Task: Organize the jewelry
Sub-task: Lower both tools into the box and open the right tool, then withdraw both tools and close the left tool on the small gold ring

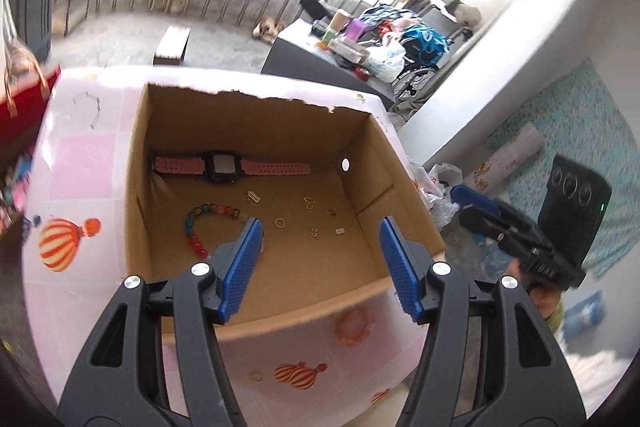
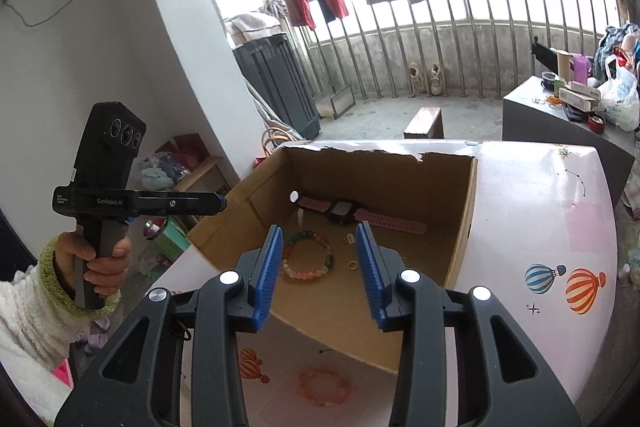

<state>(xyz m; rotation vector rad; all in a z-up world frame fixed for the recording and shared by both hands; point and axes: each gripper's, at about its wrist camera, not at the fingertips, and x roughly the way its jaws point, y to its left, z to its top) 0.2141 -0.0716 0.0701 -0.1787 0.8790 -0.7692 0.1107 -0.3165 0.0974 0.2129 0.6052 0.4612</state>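
1. The jewellery sits on the floor of an open cardboard box (image 1: 256, 311) standing on a pink table (image 1: 80, 163) printed with balloons. Gathering it in one container looks to be the purpose of the arrangement.
2. A pink-strapped watch (image 1: 222, 167) lies flat along the far wall of the box, strap stretched out. A beaded bracelet (image 1: 200, 227) rests nearer the front. A gold ring (image 1: 279, 223) and several small metal pieces are scattered apart on the bare cardboard.
3. The left gripper (image 1: 320, 231) is held above the front rim of the box, tilted down into it. Its blue fingers (image 1: 240, 267) stand well apart with nothing between them.
4. The right gripper (image 2: 320, 239) is likewise held over the box at a downward tilt. Its jaws are parted more narrowly and empty; the bracelet (image 2: 308, 259) seen between them lies below on the box floor, untouched.
5. In my judgement both tools are clear of the box contents, no item being carried.
6. The left wrist view alone shows the full scatter of small pieces, and the right gripper off to the side beyond the box.
7. The right wrist view alone shows the person's hand (image 2: 96, 263) in a fleecy sleeve, gripping the left tool's handle.
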